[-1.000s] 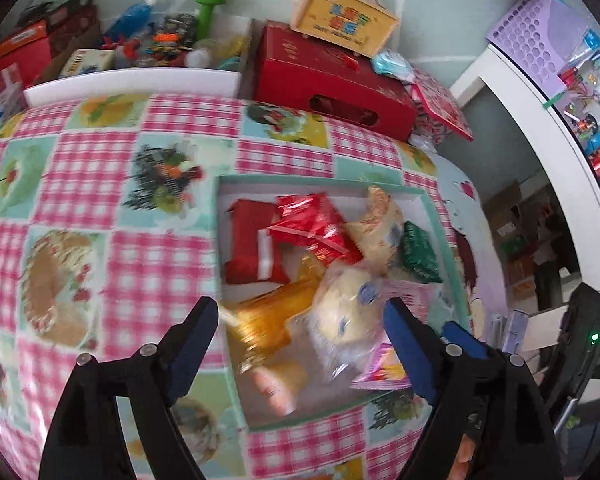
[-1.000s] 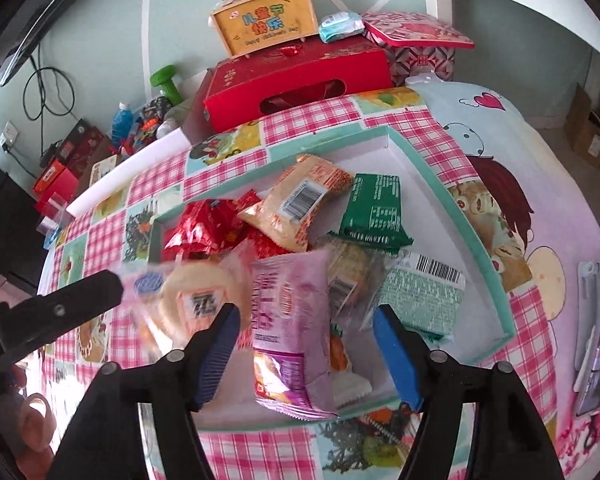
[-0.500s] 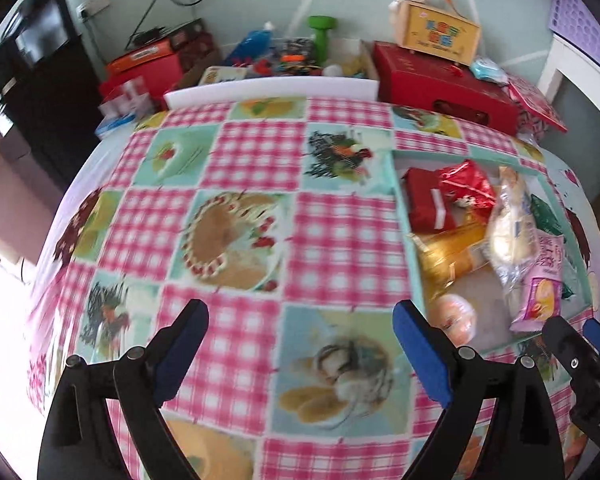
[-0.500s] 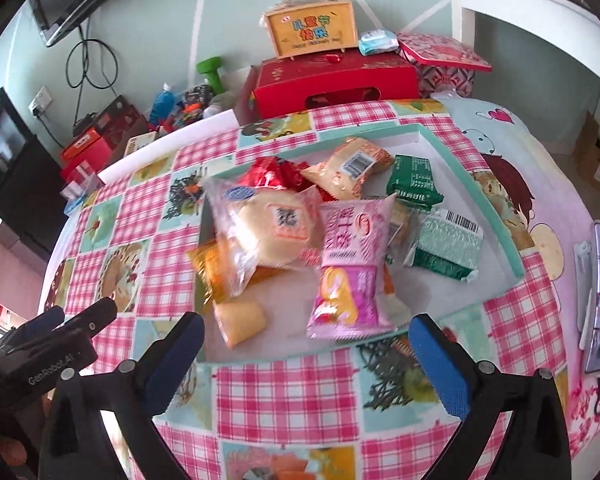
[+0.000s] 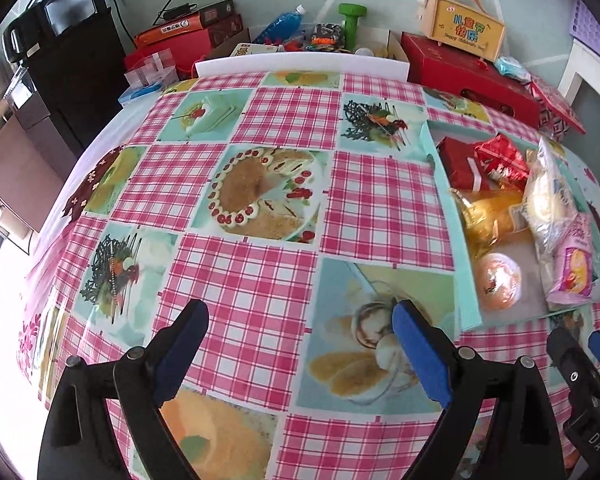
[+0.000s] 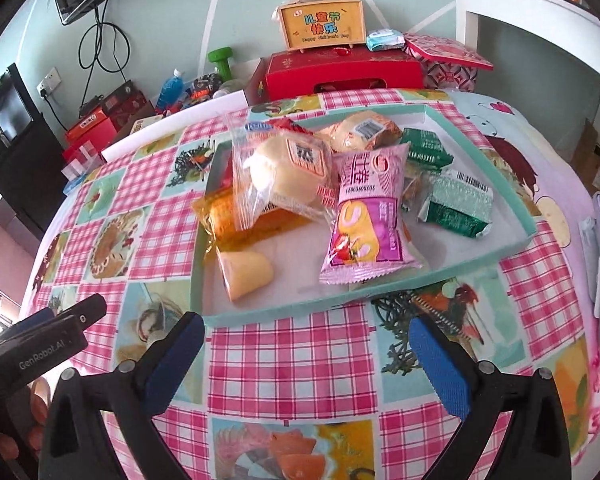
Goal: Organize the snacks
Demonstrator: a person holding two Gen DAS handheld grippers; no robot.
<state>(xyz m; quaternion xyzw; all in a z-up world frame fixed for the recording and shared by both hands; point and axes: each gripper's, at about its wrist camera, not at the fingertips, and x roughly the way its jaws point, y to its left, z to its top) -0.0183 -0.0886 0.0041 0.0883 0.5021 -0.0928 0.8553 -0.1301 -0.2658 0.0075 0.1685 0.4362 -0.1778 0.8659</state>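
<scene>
Right wrist view: right claw (image 6: 302,354) has just sprung wide, empty, backing off to lower frame, left claw (image 5: 300,334) also wide and bare over the bench (image 5: 260,208), snacks (image 6: 356,216) now piled in the tray (image 6: 512,208) mid-frame — looks done.

We log these changes. Right gripper (image 6: 306,354): formerly over the tray (image 6: 518,216) with the pink packet (image 6: 366,216) between its jaws; now near the tray's near edge, over bare cloth, jaws opened wide, empty. Left gripper (image 5: 300,338): formerly over the tray's snacks; now left of it, opened wider, empty. Bun packet (image 6: 288,172): now lying in the tray.
</scene>
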